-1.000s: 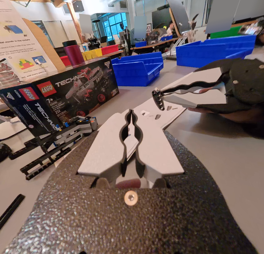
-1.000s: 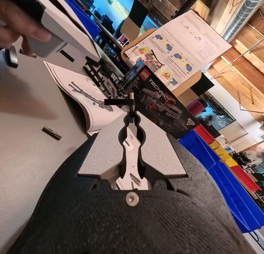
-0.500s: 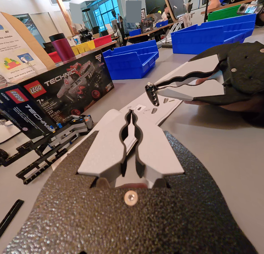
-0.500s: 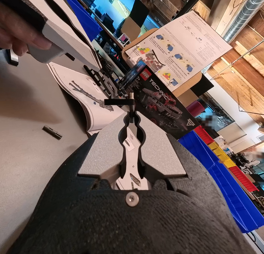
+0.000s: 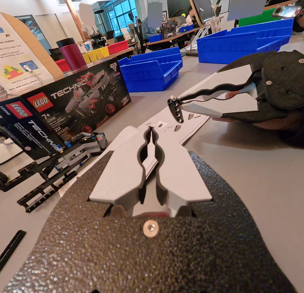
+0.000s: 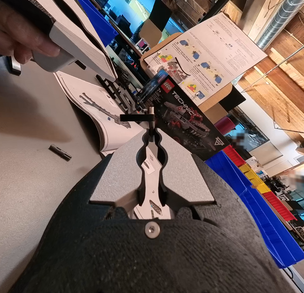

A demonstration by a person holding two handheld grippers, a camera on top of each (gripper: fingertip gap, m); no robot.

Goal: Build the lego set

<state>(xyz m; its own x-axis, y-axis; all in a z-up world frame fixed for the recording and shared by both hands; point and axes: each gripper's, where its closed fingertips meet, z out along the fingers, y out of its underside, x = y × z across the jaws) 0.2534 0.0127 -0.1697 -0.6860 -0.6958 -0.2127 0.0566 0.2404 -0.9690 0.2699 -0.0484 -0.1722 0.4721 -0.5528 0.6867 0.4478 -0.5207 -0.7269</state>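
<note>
My right gripper is shut on a grey pin that sits in the end hole of a short black beam. It holds them in the air above the open instruction booklet. In the left wrist view the right gripper and the beam are at the right, above the booklet. My left gripper is shut and empty, low over the table. The partly built black and grey chassis lies to its left, in front of the set's box.
A loose grey pin lies on the table beside the booklet. A loose black beam lies at the near left. Blue bins stand behind, and a cardboard stand with an instruction sheet stands behind the box. My hands' fingertips stand some 7 centimetres from each other.
My left gripper has shifted a little toward the chassis, still shut. My right gripper keeps the pin and beam and has barely moved.
</note>
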